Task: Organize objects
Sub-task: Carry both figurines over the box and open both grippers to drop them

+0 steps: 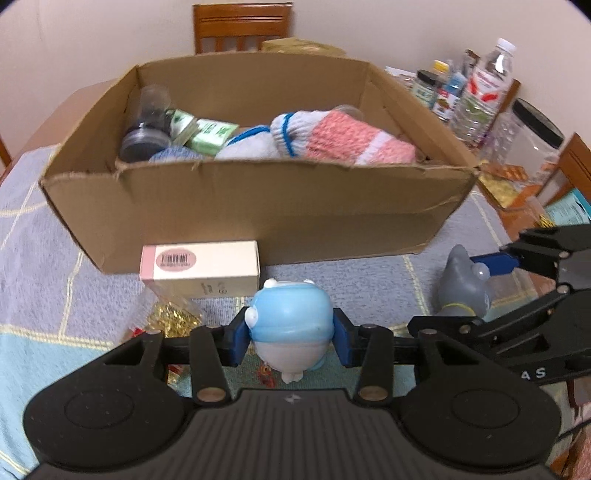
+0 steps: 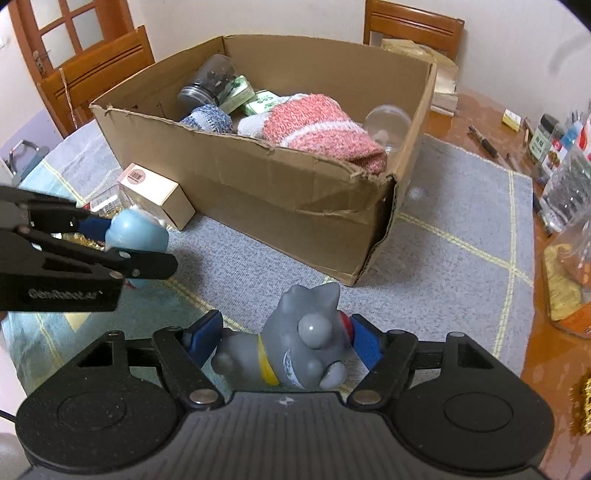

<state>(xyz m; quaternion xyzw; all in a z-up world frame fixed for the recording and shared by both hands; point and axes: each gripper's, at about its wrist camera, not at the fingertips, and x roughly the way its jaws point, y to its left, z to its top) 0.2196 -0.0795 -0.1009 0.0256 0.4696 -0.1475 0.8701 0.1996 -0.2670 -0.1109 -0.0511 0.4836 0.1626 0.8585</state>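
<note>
My left gripper point(image 1: 291, 336) is shut on a light blue and white toy figure point(image 1: 290, 317), held just above the cloth in front of the cardboard box point(image 1: 258, 199). That toy also shows in the right wrist view point(image 2: 136, 232). My right gripper point(image 2: 284, 343) is shut on a grey toy figure with a yellow collar point(image 2: 295, 343), which also shows in the left wrist view point(image 1: 463, 288). The box point(image 2: 295, 192) holds a pink and white sock point(image 2: 317, 125), a blue sock point(image 2: 208, 116), green packets point(image 2: 258, 101) and a jar point(image 2: 212, 79).
A pink and cream carton point(image 1: 201, 267) lies against the box front, with a bag of gold bits point(image 1: 173, 321) beside it. Bottles and jars point(image 1: 476, 96) crowd the right table edge. Wooden chairs point(image 1: 242, 26) stand behind the box. A grey checked cloth point(image 2: 461, 236) covers the table.
</note>
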